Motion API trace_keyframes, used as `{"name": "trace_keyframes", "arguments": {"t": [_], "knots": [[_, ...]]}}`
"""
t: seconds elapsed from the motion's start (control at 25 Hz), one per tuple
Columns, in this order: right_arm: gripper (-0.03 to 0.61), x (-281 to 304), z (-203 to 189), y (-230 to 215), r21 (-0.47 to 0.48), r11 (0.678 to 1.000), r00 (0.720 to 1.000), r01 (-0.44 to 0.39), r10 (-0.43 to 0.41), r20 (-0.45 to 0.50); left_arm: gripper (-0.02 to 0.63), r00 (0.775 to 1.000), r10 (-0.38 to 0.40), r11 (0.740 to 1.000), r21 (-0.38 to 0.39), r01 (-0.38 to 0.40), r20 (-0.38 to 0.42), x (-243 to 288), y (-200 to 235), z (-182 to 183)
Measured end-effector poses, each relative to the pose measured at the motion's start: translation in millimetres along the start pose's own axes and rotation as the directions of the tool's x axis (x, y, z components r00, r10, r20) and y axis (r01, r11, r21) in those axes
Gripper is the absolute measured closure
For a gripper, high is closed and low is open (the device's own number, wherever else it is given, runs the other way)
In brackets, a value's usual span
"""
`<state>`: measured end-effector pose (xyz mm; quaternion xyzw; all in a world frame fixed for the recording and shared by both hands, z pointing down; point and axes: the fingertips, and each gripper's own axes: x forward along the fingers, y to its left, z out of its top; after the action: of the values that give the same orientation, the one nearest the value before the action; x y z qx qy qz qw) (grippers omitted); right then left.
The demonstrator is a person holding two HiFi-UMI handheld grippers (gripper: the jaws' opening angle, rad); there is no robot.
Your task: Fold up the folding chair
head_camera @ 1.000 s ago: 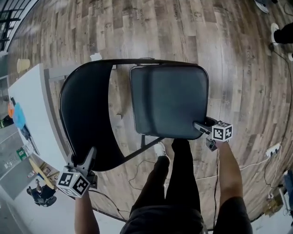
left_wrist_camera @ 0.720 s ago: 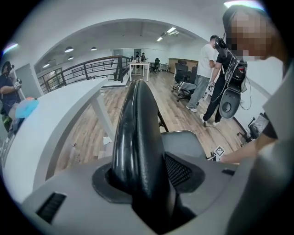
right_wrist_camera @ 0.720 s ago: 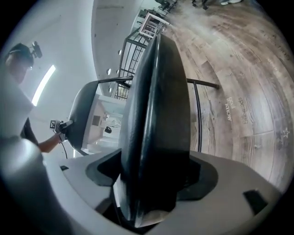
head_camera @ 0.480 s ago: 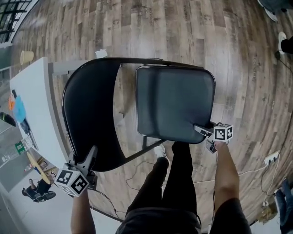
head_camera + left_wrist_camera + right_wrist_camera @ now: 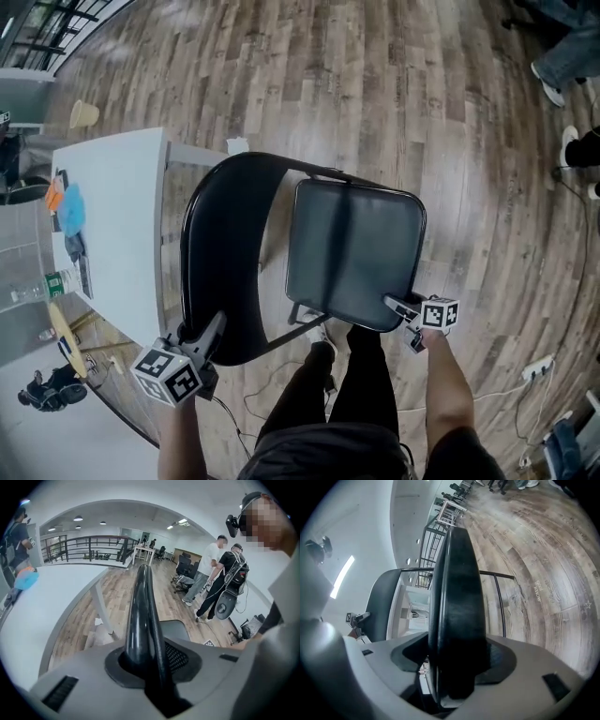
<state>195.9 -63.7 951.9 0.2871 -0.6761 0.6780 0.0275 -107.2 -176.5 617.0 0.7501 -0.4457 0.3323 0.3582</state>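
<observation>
**My left gripper** (image 5: 216, 323): light grey moulded plastic shell with a dark oval recess at the jaw roots; black mesh-textured pad (image 5: 176, 656) inside the recess; narrow black slot (image 5: 60, 692) in the shell; white cube with black square markers (image 5: 169, 373) at its rear. **My right gripper** (image 5: 391, 301): the same grey shell and dark recess; second white marker cube (image 5: 439, 314). **Clothing**: dark long trousers (image 5: 342, 394); dark top (image 5: 328, 459) at my waist.

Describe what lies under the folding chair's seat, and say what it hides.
Around the seat only wooden floor shows, plus a frame tube emerging at its near-left corner. The seat hides the floor directly beneath and the rest of the frame.
</observation>
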Motion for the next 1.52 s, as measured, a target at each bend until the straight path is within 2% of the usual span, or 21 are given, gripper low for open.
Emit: {"name": "trace_keyframes", "arguments": {"t": [0.12, 0.36, 0.68, 0.8, 0.92, 1.2, 1.52], "knots": [[0.285, -3.6, 3.0, 33.7, -0.005, 1.000, 1.000, -0.015, 0.015, 0.000, 0.529, 1.000, -0.004, 1.000, -0.020, 0.004, 0.014, -20.1, -6.2, 10.6], [0.287, 6.1, -0.5, 122.8, -0.007, 0.995, 0.995, -0.100, 0.100, 0.010, 0.536, 1.000, -0.001, 1.000, -0.020, 0.002, 0.026, -55.3, 0.3, 24.6], [0.287, 45.1, -6.3, 244.8, -0.104, 0.980, 0.986, -0.167, 0.165, -0.033, 0.540, 0.999, 0.028, 1.000, -0.003, -0.028, 0.033, -100.2, 23.5, 47.9], [0.287, 70.0, -15.8, 287.1, -0.197, 0.969, 0.986, -0.152, 0.134, -0.104, 0.541, 0.999, 0.038, 0.999, 0.001, -0.038, 0.034, -119.0, 36.7, 54.9], [0.286, 97.0, -23.9, 328.3, -0.254, 0.952, 0.978, -0.172, 0.134, -0.161, 0.541, 0.998, 0.053, 0.999, 0.005, -0.053, 0.033, -135.2, 51.5, 60.4], [0.287, 156.3, -33.1, 394.9, -0.262, 0.946, 0.975, -0.190, 0.149, -0.166, 0.542, 0.999, 0.027, 1.000, -0.017, -0.027, 0.030, -154.4, 92.4, 59.9], [0.285, 230.4, -49.3, 448.0, -0.403, 0.900, 0.971, -0.168, 0.080, -0.226, 0.543, 0.999, 0.038, 0.999, -0.011, -0.037, 0.032, -173.5, 129.0, 63.4]]}}
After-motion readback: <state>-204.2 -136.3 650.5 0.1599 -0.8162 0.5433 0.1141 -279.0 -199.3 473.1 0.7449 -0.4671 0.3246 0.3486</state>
